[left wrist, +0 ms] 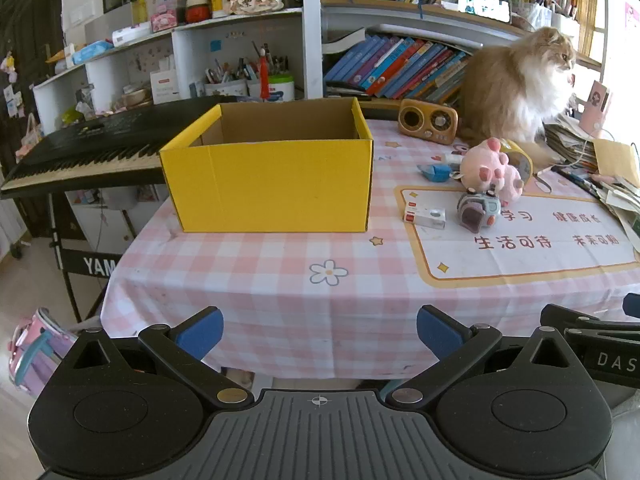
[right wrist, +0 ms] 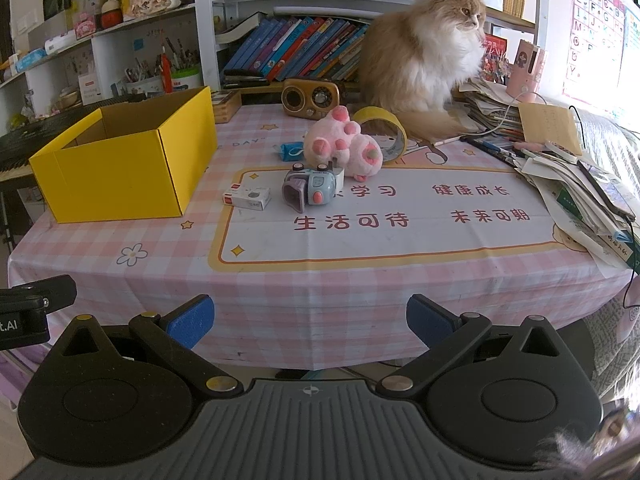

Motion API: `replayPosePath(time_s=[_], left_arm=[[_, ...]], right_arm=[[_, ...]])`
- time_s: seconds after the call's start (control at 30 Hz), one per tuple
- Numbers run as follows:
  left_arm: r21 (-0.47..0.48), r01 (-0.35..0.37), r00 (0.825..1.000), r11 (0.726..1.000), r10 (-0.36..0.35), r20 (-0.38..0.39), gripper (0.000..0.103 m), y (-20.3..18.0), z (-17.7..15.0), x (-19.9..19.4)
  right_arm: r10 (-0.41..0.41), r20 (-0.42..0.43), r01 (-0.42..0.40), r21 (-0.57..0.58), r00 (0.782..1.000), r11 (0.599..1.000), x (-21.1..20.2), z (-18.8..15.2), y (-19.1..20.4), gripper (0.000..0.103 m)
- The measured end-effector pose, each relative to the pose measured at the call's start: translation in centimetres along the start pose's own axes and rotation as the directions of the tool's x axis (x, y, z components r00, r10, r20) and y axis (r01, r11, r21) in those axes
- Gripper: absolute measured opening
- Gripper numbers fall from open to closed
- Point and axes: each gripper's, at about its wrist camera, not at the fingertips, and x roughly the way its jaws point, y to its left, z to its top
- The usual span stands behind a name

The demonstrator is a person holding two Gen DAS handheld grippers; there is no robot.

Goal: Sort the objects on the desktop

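Left wrist view: left gripper spread wide, empty, at the near table edge; yellow box straight ahead, open-topped, apparently empty; toy camera, small white carton and pink plush clustered far right, well apart from these pads. Right wrist view: right gripper likewise wide open, holding nothing; same cluster dead ahead at mid-table, carton lying long axis left to right, box off left. Probably the right hand's reach, being nearer. Pink checked tablecloth; cat, tape roll, bookshelves behind.
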Motion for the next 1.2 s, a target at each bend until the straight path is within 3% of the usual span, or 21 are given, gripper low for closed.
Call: replayPosePath(time_s=[1.03,1.2], left_arm=[[-0.01,0.004,1.0,1.0,-0.004,-0.017,0.103,0.5,0.0,-0.1],[-0.031,-0.016,0.999,0.999,0.014,-0.05,0.103,1.3,-0.3,0.6]], right_arm=[[0.005,-0.021,-0.004,0.013,1.0,1.0,0.7,0.0,0.1,0.103],[0.002,-0.015,-0.001,0.017,1.0,1.0,0.6,0.0,0.1,0.103]])
